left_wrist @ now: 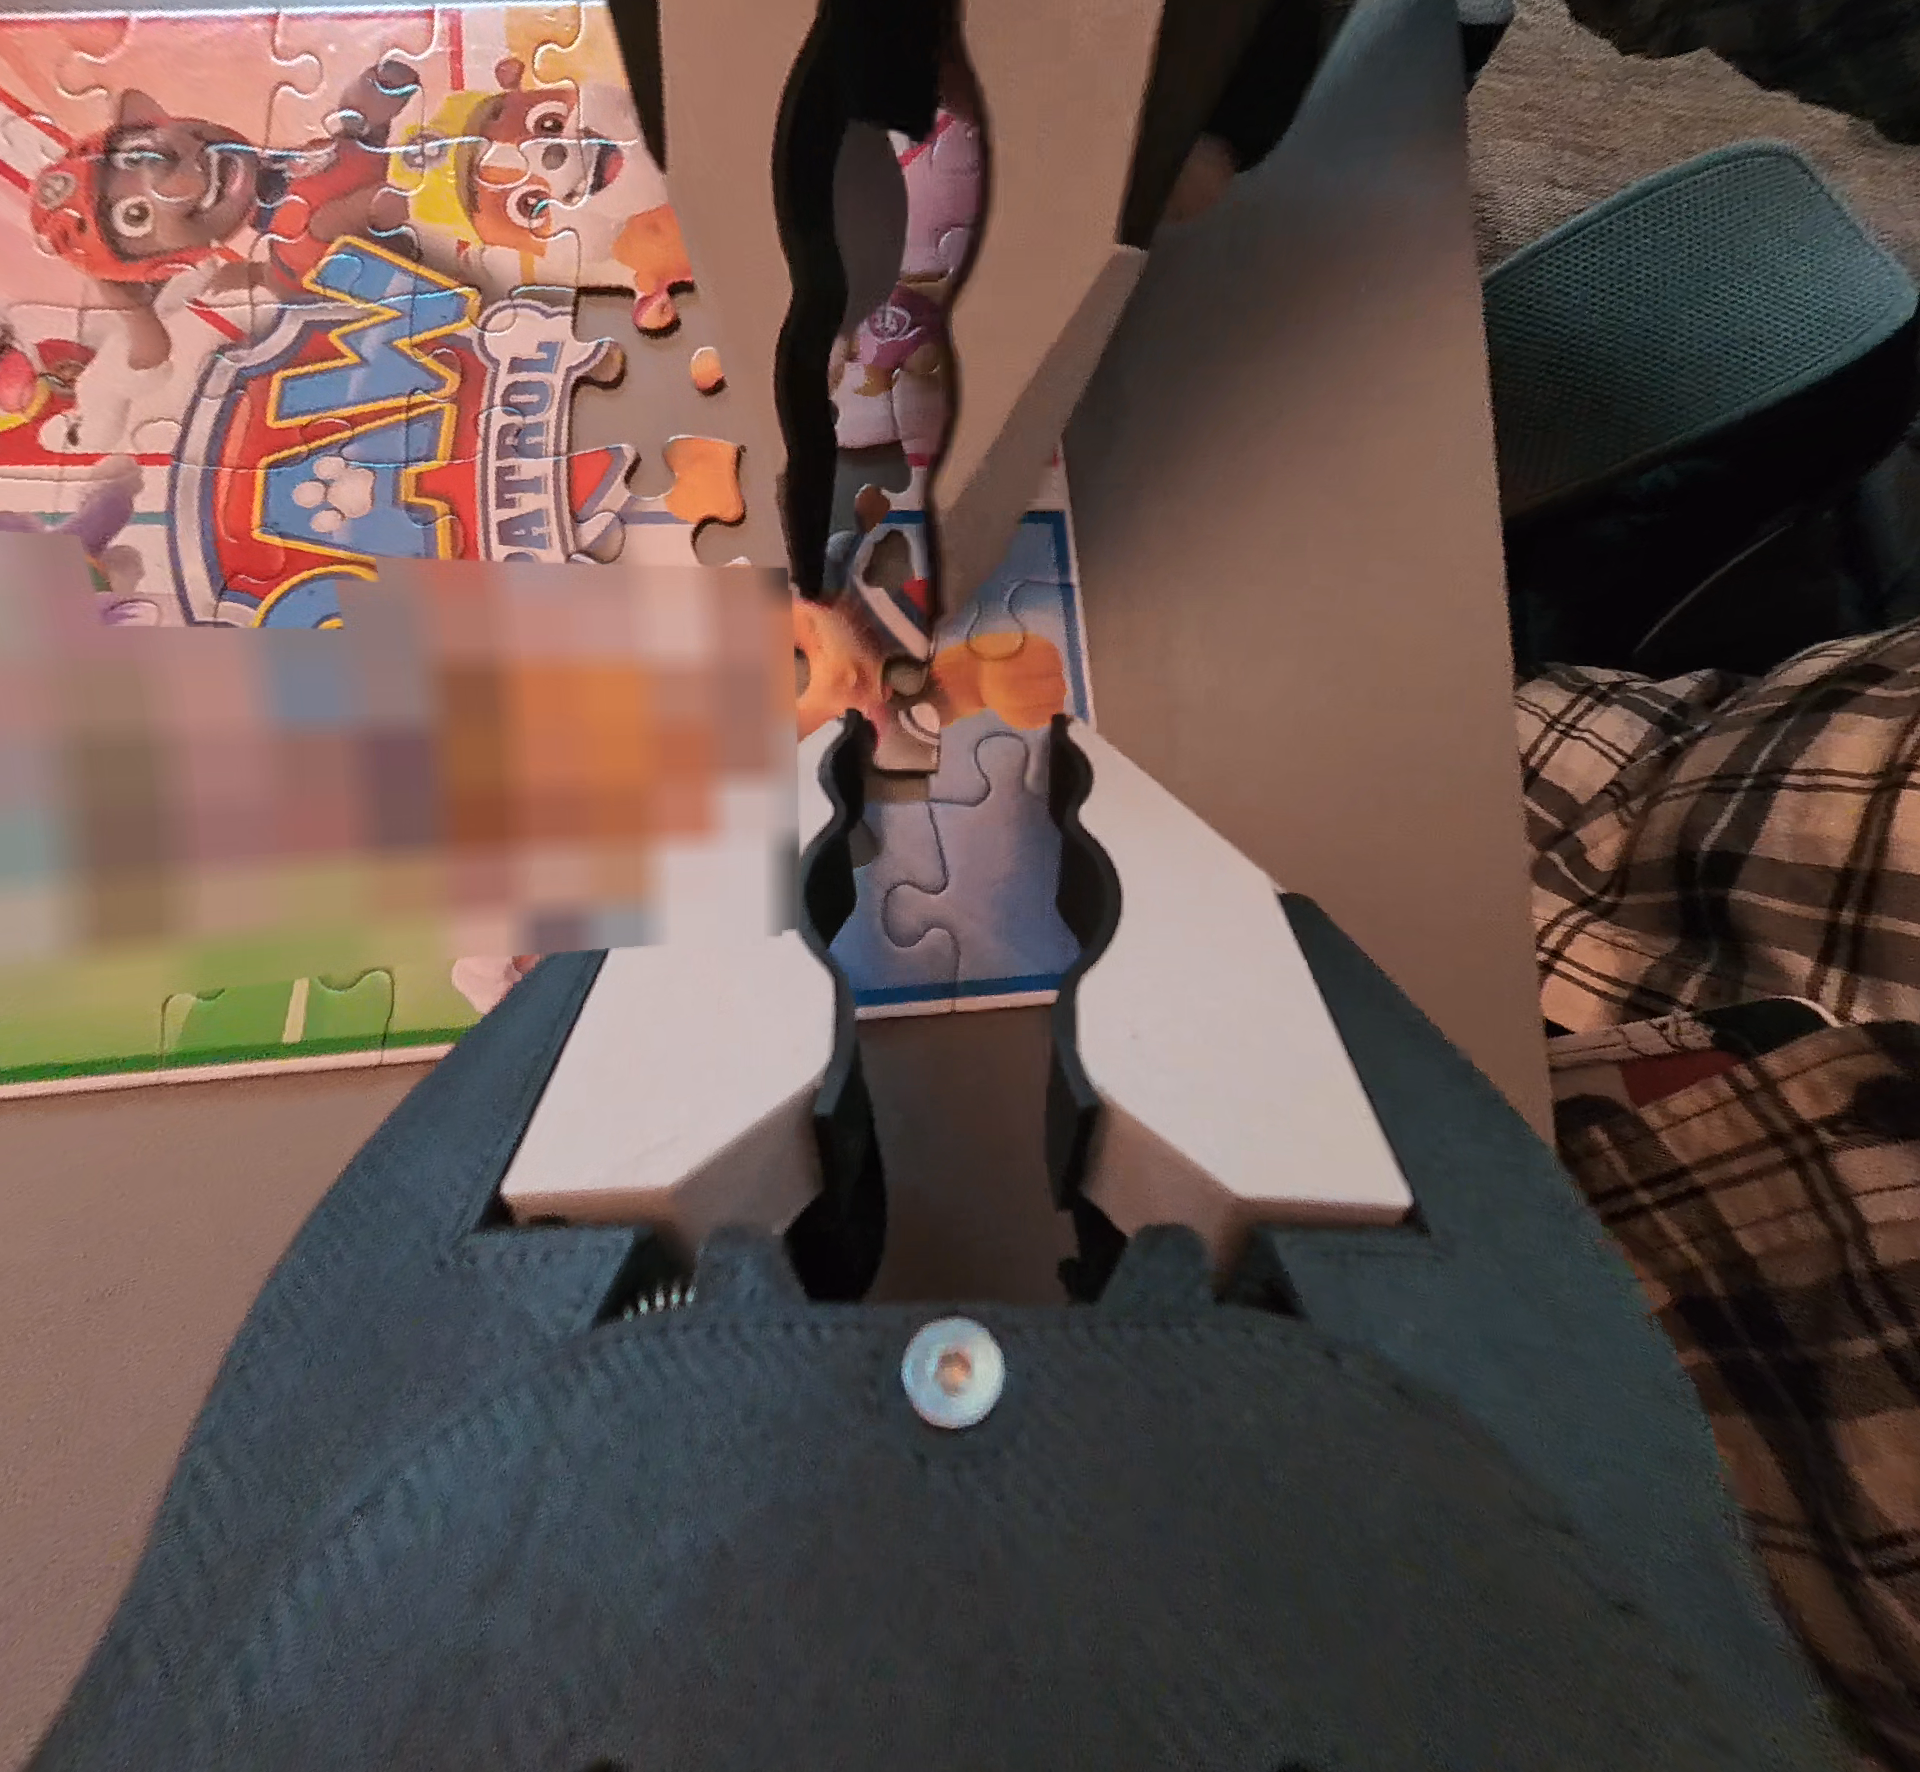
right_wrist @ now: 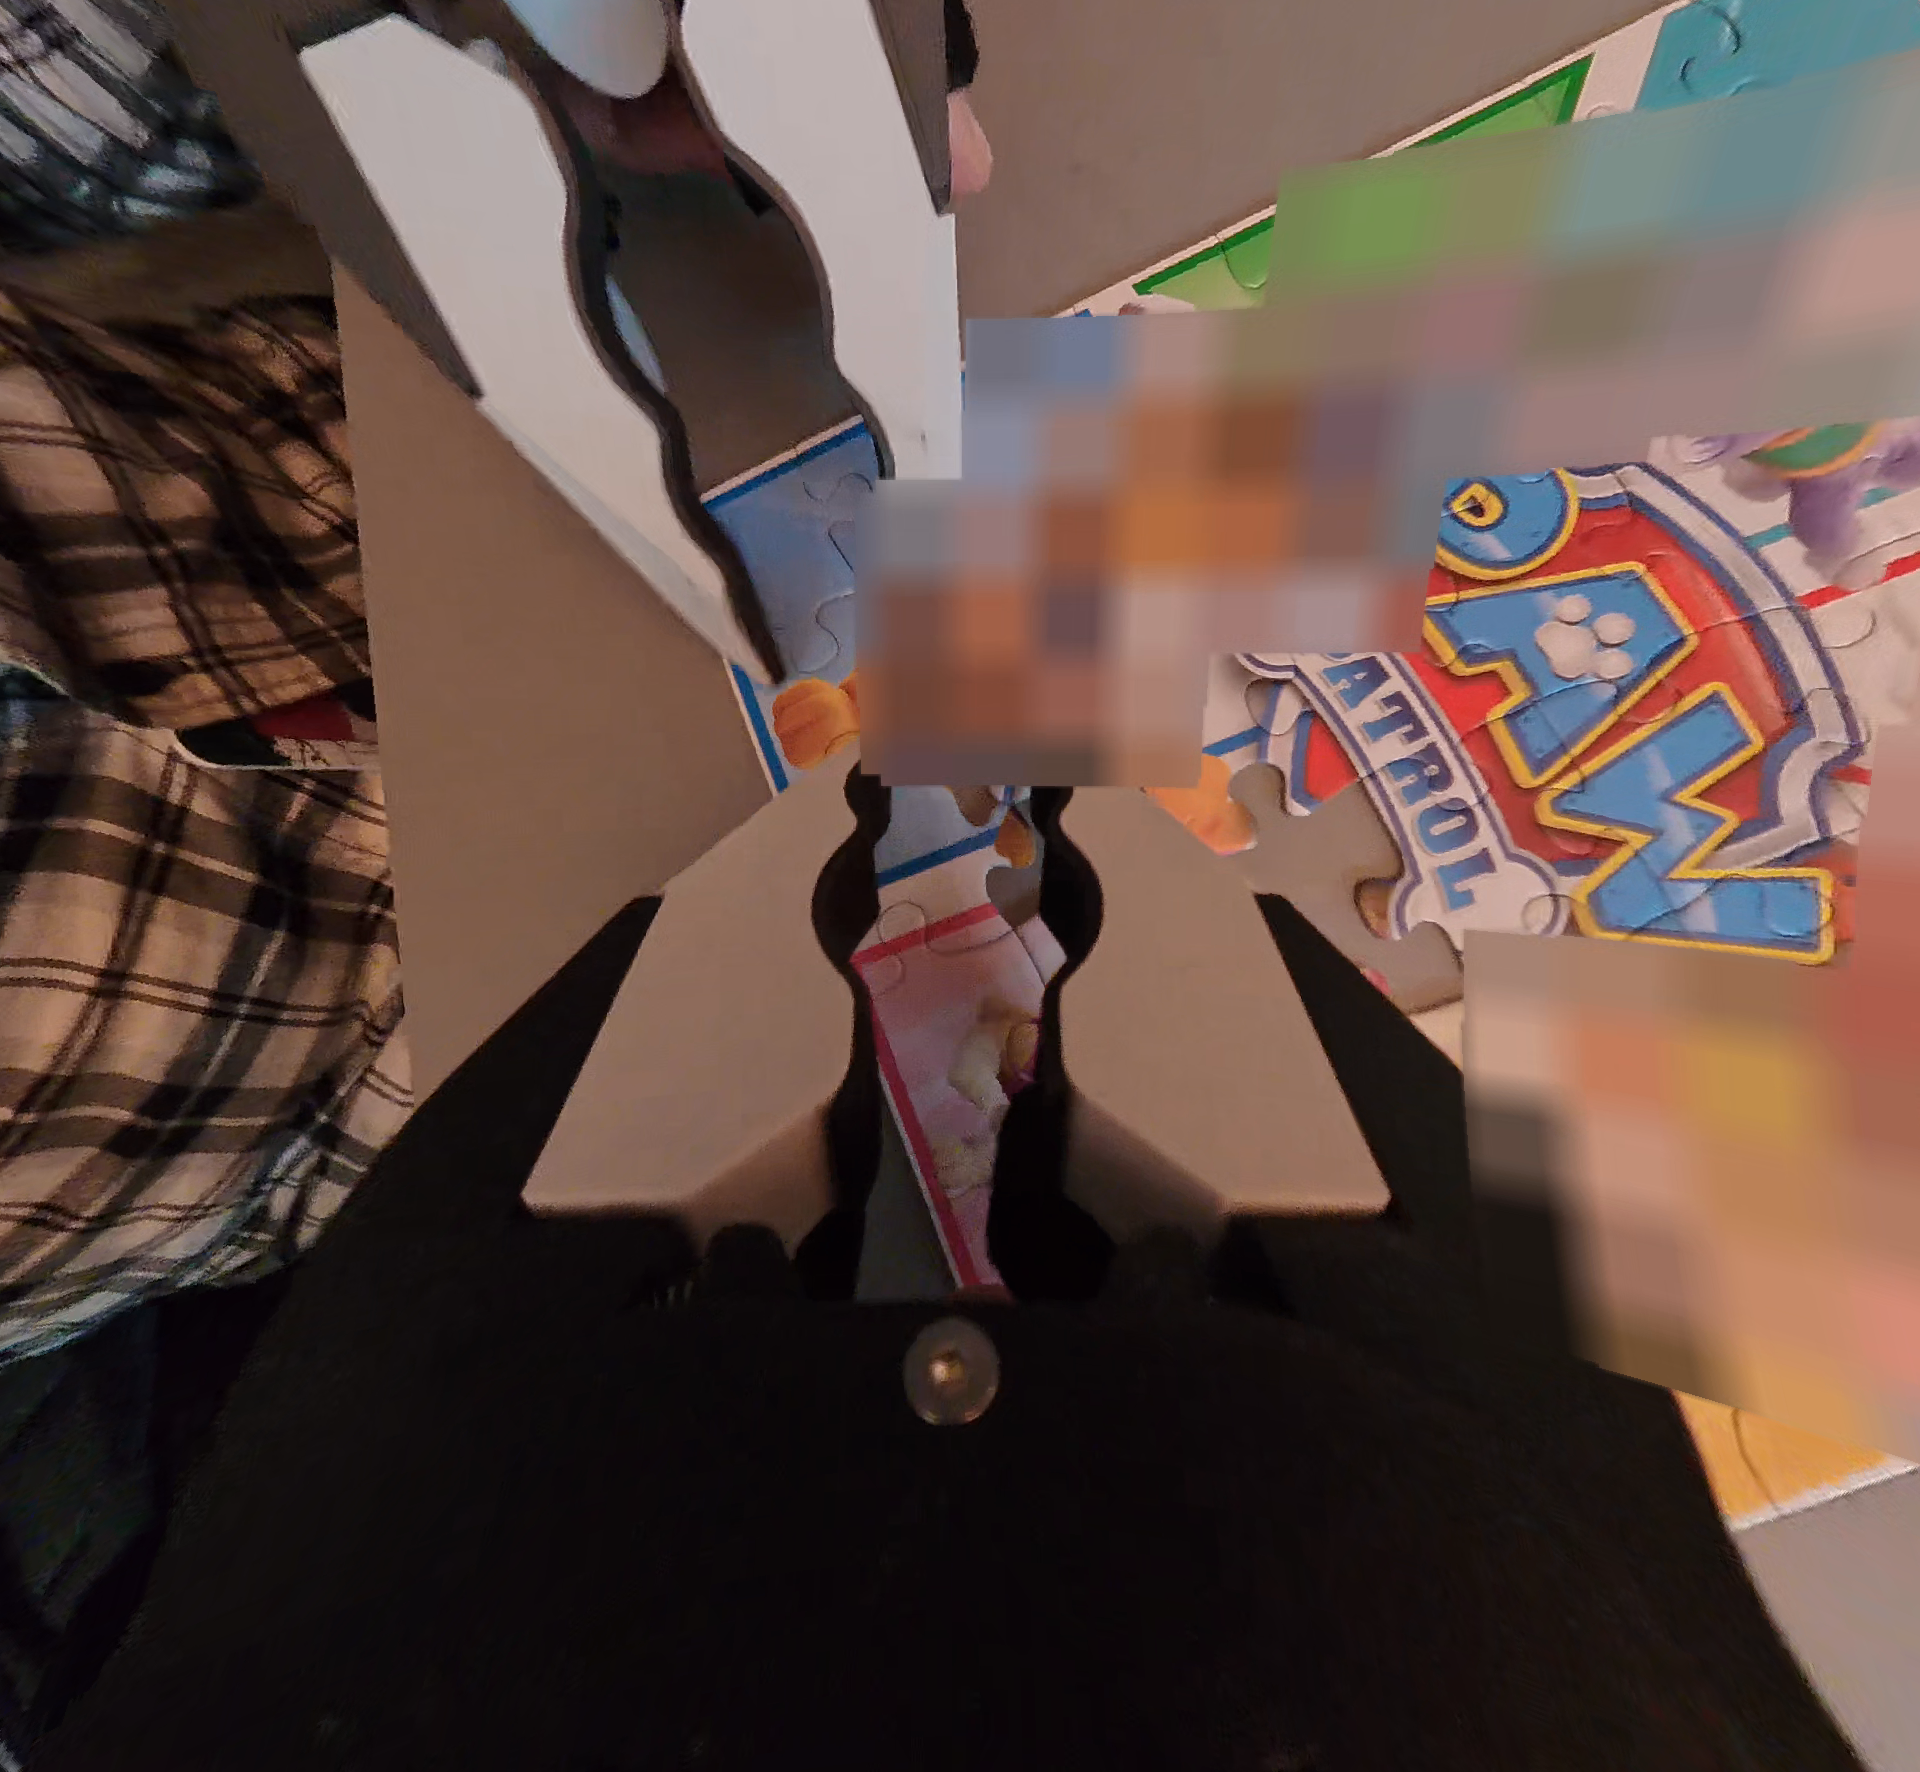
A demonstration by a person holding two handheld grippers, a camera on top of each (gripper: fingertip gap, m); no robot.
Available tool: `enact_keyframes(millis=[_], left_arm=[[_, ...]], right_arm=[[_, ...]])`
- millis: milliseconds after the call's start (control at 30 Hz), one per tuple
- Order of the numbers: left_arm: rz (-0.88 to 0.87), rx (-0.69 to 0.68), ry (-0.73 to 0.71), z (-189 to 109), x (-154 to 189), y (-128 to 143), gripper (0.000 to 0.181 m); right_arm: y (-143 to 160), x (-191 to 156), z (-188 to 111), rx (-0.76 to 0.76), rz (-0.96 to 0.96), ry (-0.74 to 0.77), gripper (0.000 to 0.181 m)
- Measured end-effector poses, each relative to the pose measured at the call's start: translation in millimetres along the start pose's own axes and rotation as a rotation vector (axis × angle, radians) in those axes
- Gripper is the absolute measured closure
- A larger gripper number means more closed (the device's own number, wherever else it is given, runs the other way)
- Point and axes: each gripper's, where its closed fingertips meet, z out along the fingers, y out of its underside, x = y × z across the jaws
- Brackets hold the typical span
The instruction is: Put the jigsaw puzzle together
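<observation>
A mostly assembled cartoon jigsaw puzzle (left_wrist: 343,351) lies flat on a grey table (left_wrist: 208,1255); it also shows in the right wrist view (right_wrist: 1621,683). An unfilled gap (left_wrist: 644,392) sits beside the emblem. My right gripper (left_wrist: 875,590) comes in from the far side, its jaws narrowly apart, gripping a small puzzle piece (left_wrist: 888,605) tilted low over the puzzle's right part. In its own view the right gripper (right_wrist: 956,787) points at that spot, and a blur patch hides the piece. My left gripper (left_wrist: 956,725) is open and empty just in front of the piece, also seen in the right wrist view (right_wrist: 831,569).
The table's edge runs close on the right of the puzzle. Beyond it are a person's plaid-clothed lap (left_wrist: 1714,839) and a dark mesh chair (left_wrist: 1683,320). Bare grey table lies in front of the puzzle's green edge. Blur patches cover parts of the puzzle. Both grippers' tips are close together, under 4 cm apart.
</observation>
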Motion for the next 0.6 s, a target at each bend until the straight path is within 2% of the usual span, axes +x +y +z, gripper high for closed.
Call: enact_keyframes(millis=[67,267,300,600], left_arm=[[0.010,-0.003,-0.005,0.9,0.7,-0.8,0.146],[0.024,-0.003,0.001,2.1,1.8,-1.8,0.144],[0.033,-0.005,0.002,2.9,2.6,-2.4,0.143],[0.081,-0.031,0.033,9.4,9.3,-7.7,0.140]], right_arm=[[0.4,3.4,-0.5,-0.010,0.016,-0.004,0.168],[4.2,0.6,-3.6,-0.033,0.005,-0.005,0.173],[5.9,-0.4,-4.6,-0.041,0.000,-0.003,0.180],[15.5,-8.3,-13.0,-0.049,0.028,0.030,0.167]])
